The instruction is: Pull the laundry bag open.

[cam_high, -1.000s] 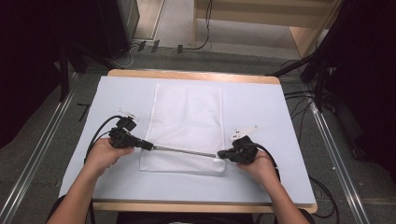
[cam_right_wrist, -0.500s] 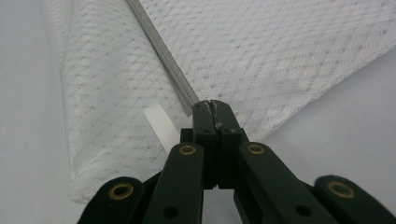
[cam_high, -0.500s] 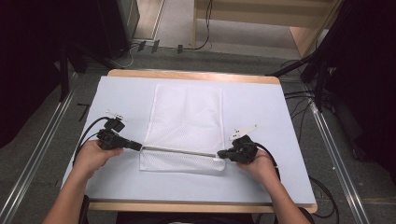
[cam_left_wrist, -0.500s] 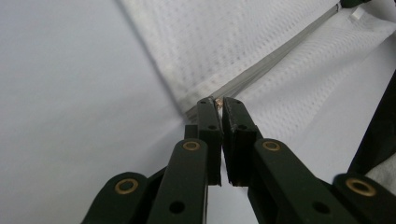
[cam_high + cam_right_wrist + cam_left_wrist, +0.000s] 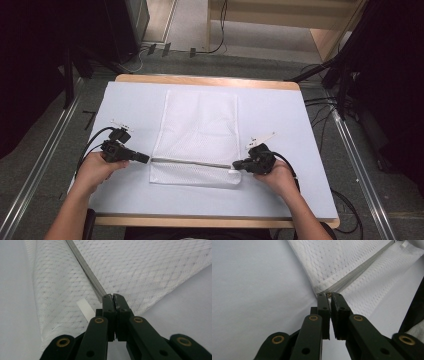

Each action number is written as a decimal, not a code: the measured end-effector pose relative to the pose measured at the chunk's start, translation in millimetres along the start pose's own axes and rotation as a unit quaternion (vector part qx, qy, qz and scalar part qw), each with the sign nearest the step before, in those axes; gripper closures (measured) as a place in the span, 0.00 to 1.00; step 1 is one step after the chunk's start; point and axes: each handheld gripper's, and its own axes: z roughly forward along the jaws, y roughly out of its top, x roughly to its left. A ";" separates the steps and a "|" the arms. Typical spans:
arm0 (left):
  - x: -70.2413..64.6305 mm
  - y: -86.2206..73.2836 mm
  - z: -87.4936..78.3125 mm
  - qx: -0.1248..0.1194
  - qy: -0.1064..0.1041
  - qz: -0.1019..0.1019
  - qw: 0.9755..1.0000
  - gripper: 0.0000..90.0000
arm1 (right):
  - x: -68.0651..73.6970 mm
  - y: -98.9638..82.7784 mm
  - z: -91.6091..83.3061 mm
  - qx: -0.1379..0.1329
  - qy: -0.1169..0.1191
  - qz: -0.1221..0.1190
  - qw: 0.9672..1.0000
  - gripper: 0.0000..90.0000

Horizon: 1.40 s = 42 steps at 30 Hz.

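We found the mesh bag (image 5: 197, 137) flat on the table (image 5: 300, 130), its zipper (image 5: 192, 162) running straight between the 2 grippers. The left gripper (image 5: 327, 295) clenched the zipper pull; the right gripper (image 5: 112, 297) clenched the bag's opposite end.

Grey floor (image 5: 250, 62) surrounds the wood-edged tabletop (image 5: 207, 80). Metal rails (image 5: 35, 175) run along both side edges. Black cables (image 5: 220, 47) and a wooden cabinet (image 5: 280, 15) lie beyond the far edge.
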 end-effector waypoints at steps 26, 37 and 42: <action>20.9 0.0 -8.8 -0.085 0.041 0.017 0.995 0.44 | -21.1 -1.8 -21.9 -0.059 -0.046 0.044 0.996 0.51; 39.1 -0.6 -14.4 -0.108 0.057 -0.015 0.992 0.40 | -42.1 -14.5 -33.5 -0.086 -0.101 0.086 0.987 0.39; 43.2 0.2 -15.9 -0.120 0.059 -0.023 0.991 0.36 | -47.3 -19.0 -35.8 -0.087 -0.114 0.098 0.985 0.38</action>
